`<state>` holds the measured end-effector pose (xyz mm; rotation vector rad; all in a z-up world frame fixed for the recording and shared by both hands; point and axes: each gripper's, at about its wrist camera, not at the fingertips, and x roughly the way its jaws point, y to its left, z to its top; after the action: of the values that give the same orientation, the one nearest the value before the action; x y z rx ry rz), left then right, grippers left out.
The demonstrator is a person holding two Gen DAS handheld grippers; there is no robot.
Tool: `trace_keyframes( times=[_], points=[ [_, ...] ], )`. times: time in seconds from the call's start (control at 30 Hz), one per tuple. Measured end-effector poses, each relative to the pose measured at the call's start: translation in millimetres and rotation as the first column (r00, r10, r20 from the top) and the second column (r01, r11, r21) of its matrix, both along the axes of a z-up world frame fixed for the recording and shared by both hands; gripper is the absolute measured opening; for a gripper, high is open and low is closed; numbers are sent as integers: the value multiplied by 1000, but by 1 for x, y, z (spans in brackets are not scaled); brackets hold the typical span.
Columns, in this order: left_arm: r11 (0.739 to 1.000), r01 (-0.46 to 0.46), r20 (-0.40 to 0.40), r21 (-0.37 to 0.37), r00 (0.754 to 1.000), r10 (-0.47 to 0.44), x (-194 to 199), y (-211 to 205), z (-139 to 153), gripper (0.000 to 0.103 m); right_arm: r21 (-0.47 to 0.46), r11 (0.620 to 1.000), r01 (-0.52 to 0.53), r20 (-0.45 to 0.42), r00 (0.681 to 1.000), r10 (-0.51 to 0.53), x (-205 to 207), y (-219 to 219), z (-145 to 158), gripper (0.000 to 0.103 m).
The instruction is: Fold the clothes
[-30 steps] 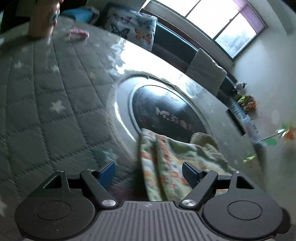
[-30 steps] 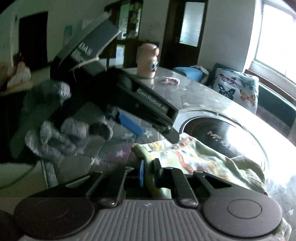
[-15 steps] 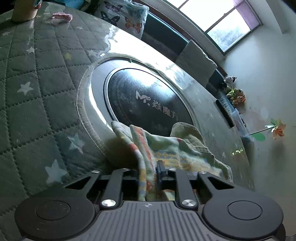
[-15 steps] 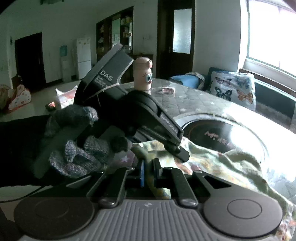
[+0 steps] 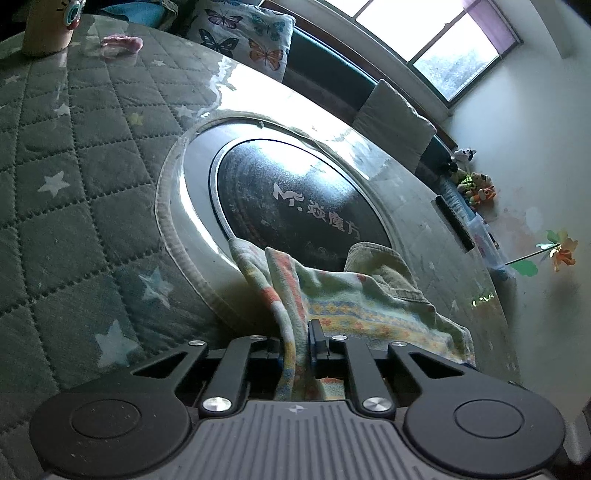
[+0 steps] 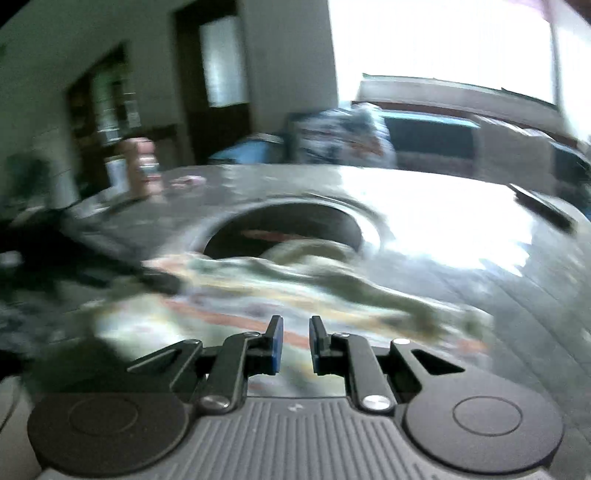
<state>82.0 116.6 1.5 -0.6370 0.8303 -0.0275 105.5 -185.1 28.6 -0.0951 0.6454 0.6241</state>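
A patterned garment (image 5: 362,306) in green, orange and yellow lies crumpled at the near edge of the table's black round inset (image 5: 295,206). A fold of its edge stands up between the pads of my left gripper (image 5: 295,343), which is shut on it. The right wrist view is smeared by motion. There the same garment (image 6: 258,291) stretches across the table below and beyond my right gripper (image 6: 295,339). Its jaws are opening, with a small gap between the blue pads and no cloth pinched in them.
A green quilted cover with stars (image 5: 74,166) spreads over the table's left part. A pink figurine bottle (image 5: 48,26) and a small pink item (image 5: 122,42) stand at its far side. A butterfly cushion (image 5: 251,37) lies on the bench under the window.
My left gripper closed on the garment's edge and has held still since. My right gripper let go of the cloth and swung to the right, rolling; the left gripper and gloved hand left its view.
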Motion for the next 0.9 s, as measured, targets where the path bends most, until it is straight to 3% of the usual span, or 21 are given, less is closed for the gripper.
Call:
trace_keyframes(
  times=[0.23, 0.37, 0.5, 0.67, 0.73, 0.8, 0.9],
  points=[
    [1000, 4, -4, 14, 1000, -3, 2, -1, 1, 13, -44, 985, 168, -18, 985, -169, 29, -32, -24, 16],
    [1000, 6, -5, 29, 1000, -6, 2, -3, 2, 13, -28, 967, 251, -5, 968, -252, 36, -47, -27, 43],
    [999, 7, -5, 39, 1000, -7, 2, -4, 4, 13, -7, 953, 302, -46, 952, -302, 44, -58, -32, 50],
    [998, 9, 2, 58, 1000, -9, 2, -7, 7, 13, 35, 948, 316, -71, 947, -313, 44, -64, -34, 51],
    [998, 12, 9, 70, 1000, -12, 2, -9, 10, 13, 43, 951, 307, -75, 950, -303, 42, -61, -34, 48],
    [997, 15, 17, 82, 1000, -16, 2, -12, 14, 13, 47, 954, 297, -78, 953, -293, 39, -57, -33, 25],
    [995, 25, 32, 102, 999, -28, 3, -19, 23, 13, 45, 954, 297, -74, 953, -293, 35, -54, -30, 9]
  ],
)
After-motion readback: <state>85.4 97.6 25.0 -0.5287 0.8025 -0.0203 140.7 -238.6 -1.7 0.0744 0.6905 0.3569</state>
